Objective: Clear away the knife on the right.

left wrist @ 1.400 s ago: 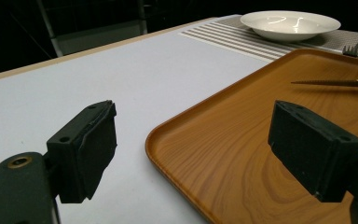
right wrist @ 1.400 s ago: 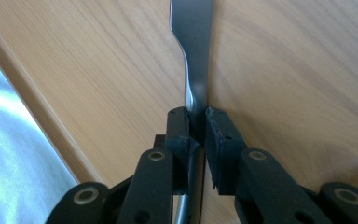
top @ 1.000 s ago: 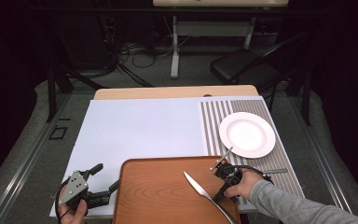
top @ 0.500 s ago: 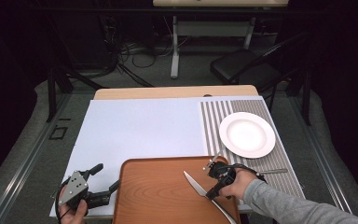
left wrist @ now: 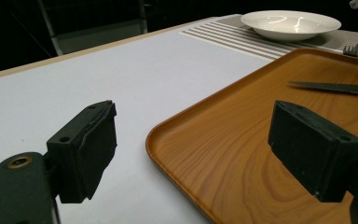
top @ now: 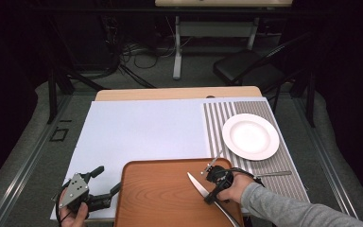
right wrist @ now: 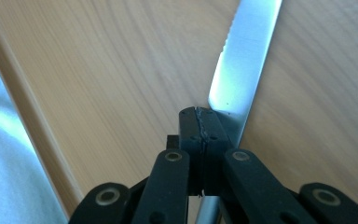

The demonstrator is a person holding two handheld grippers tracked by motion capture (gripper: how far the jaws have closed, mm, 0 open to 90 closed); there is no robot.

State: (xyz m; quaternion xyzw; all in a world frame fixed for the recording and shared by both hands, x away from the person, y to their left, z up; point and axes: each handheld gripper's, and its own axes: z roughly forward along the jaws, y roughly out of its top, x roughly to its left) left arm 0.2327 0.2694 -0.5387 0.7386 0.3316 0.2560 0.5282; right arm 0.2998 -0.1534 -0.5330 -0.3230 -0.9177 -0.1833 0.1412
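A table knife [top: 196, 182] lies slantwise on the wooden tray [top: 156, 198], its serrated blade [right wrist: 244, 56] pointing to the far left. My right gripper [top: 210, 197] comes down on it from a hand at the tray's right side. Its jaws [right wrist: 200, 126] have just closed and stand pressed together where blade meets handle. My left gripper [top: 108, 178] rests open at the tray's near left corner, nothing between its pads [left wrist: 86, 149], aimed across the tray [left wrist: 242, 140].
A white plate [top: 250, 136] sits on a striped placemat [top: 227, 113] at the right. A fork [top: 215, 161] lies at the tray's far right edge, and another utensil [top: 274, 174] lies on the mat right of my hand. A pale board [top: 142, 132] covers the table.
My right hand has slid a little left along the tray's right side and its jaws have come together at the knife. The knife and the left gripper have stayed put.
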